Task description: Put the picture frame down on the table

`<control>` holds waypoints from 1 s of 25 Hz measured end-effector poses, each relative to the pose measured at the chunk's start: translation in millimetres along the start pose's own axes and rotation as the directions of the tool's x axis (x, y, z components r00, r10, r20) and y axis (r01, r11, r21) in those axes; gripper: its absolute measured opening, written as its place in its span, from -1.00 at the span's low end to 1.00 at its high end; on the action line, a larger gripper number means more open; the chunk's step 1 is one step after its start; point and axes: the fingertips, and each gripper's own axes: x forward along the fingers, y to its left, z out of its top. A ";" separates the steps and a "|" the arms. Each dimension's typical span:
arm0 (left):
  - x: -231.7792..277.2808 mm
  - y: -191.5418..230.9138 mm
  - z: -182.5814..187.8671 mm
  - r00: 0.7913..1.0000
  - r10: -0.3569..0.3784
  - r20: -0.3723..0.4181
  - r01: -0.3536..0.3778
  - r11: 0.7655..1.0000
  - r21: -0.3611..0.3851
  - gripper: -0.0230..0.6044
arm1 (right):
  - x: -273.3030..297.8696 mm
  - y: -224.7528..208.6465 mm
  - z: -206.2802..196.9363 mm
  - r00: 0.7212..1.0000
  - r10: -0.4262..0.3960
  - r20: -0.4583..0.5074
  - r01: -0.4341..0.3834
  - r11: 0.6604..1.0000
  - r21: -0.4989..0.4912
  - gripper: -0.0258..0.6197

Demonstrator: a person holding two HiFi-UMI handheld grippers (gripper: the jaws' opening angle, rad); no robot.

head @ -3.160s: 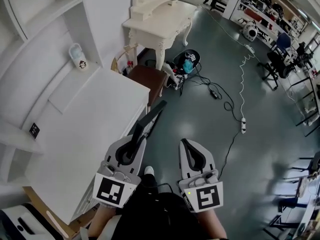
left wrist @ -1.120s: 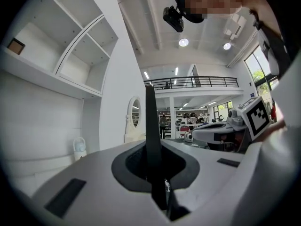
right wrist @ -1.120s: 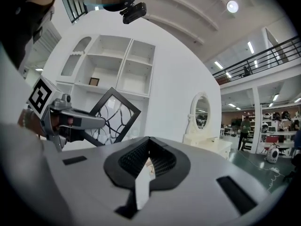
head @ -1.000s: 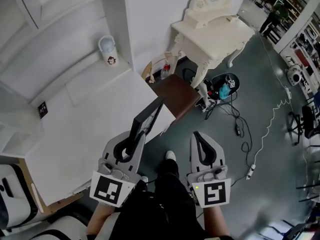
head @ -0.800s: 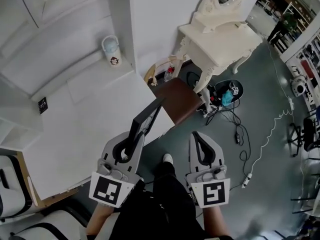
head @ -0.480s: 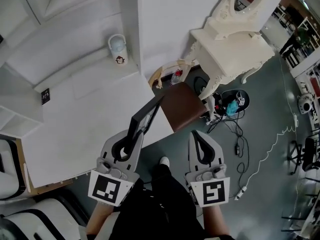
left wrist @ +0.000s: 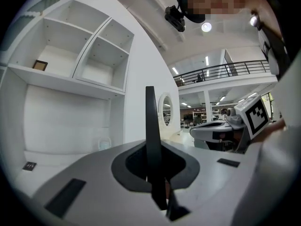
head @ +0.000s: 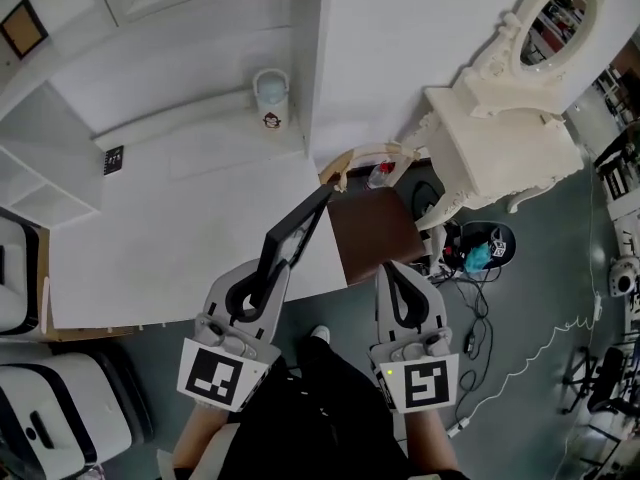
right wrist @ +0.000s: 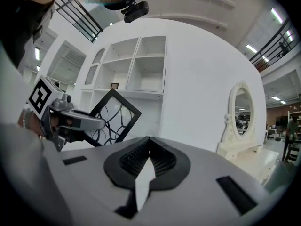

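White tabletop (head: 150, 238) below wall shelving (head: 40, 183), brown stool (head: 375, 233) at its right end. Left claw (head: 270, 283) clenched on black picture frame (head: 292, 236), gripped edge-on and tilted, over the tabletop's near edge. Probably clear of the surface, hard to judge. Right claw (head: 398, 280) pressed together, nothing in it, above the floor (head: 520, 298).

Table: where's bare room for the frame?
Nearly all of the table is bare: the wide patch between the black tag, the back ledge with the cup and the near edge. Tightest by the chair, where the frame hangs.
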 end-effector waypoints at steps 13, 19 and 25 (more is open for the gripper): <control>12.7 -5.4 -0.1 0.993 0.119 0.001 -0.119 0.993 -0.013 -0.87 | 29.9 0.0 -4.5 0.979 0.203 0.003 -0.203 0.978 0.045 -0.92; 9.7 -1.9 0.6 0.993 0.115 0.002 -0.115 0.993 -0.023 -0.87 | 40.4 21.0 -8.4 0.963 0.268 -0.012 -0.267 0.961 0.071 -0.83; 9.6 9.1 1.4 0.996 0.090 0.014 -0.089 0.994 -0.057 -0.87 | 52.4 34.4 -10.3 0.952 0.306 -0.016 -0.302 0.945 0.124 -0.74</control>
